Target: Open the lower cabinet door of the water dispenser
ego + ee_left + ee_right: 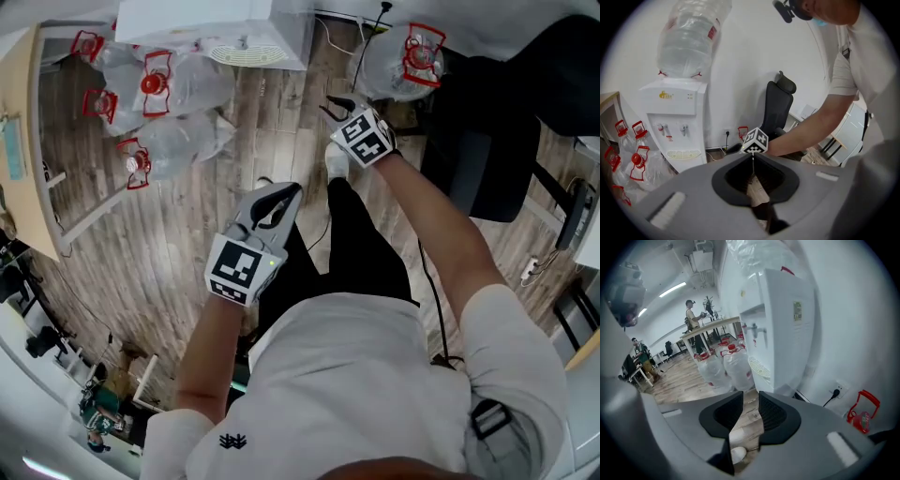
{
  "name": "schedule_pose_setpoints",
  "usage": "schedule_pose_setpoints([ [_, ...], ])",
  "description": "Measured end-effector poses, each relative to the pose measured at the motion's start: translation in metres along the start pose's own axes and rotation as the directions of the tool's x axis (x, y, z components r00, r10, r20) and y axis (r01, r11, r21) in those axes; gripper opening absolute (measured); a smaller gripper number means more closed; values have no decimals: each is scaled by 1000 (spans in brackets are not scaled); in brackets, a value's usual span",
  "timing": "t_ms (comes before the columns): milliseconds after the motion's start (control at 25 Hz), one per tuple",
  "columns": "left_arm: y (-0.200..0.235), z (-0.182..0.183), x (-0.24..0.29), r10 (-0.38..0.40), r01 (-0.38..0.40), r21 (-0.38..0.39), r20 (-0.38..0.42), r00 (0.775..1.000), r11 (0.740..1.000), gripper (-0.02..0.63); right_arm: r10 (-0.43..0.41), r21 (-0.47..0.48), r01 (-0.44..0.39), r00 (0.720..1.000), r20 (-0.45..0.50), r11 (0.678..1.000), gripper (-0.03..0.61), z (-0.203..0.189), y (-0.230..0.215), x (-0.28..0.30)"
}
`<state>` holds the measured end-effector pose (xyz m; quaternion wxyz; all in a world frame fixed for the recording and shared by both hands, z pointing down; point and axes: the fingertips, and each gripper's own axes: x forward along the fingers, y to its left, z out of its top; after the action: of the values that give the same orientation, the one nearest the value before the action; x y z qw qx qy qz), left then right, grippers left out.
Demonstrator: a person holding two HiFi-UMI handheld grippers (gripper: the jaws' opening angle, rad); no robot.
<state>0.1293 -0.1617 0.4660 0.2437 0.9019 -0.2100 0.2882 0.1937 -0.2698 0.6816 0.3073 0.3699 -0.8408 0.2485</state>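
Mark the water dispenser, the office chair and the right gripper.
water dispenser (675,110): left gripper view, white front panel.
office chair (777,110): left gripper view, black backrest.
right gripper (750,399): right gripper view, gap between its open jaw tips.

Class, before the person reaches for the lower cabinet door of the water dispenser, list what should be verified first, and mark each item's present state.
1. Jaws of the right gripper apart, nothing between them: ok.
2. The left gripper carries nothing, jaws together: ok.
3. Right gripper up against the water dispenser: not ok, floor lies between them.
4. Lower cabinet door in sight: cannot tell, the grippers' bodies hide the dispenser's base.
5. Room for the door to swing past the bottles beside it: cannot tell.
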Motion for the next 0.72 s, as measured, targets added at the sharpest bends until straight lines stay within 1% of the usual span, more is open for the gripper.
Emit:
schedule_pose_setpoints([
  [120,13,-9,20,-8,8,4,-4,1000,1000,55,4,-13,-4,1000,-20,1000,95,-9,-23,45],
  [320,43,-29,42,-7,6,-7,-11,1000,1000,55,-5,-30,3,998,-64,1000,100,-26,-57,113],
  [400,53,-33,47,2,-2,-35,-10,1000,999,55,-10,-39,7,997,-76,999,110,-32,-69,135],
  [480,60,-35,51,2,-3,-85,-7,1000,996,55,-16,-57,10,996,-90,998,121,-35,-79,155],
  [520,64,-37,51,1,-2,-97,-7,1000,995,55,-16,-67,10,995,-97,998,123,-36,-83,165],
  [640,74,-45,55,0,-5,-101,-49,999,995,55,-17,-80,8,993,-118,997,124,-40,-94,191],
  [720,82,-52,57,4,-10,-111,-59,998,994,55,-26,-72,17,991,-132,997,133,-44,-104,204],
])
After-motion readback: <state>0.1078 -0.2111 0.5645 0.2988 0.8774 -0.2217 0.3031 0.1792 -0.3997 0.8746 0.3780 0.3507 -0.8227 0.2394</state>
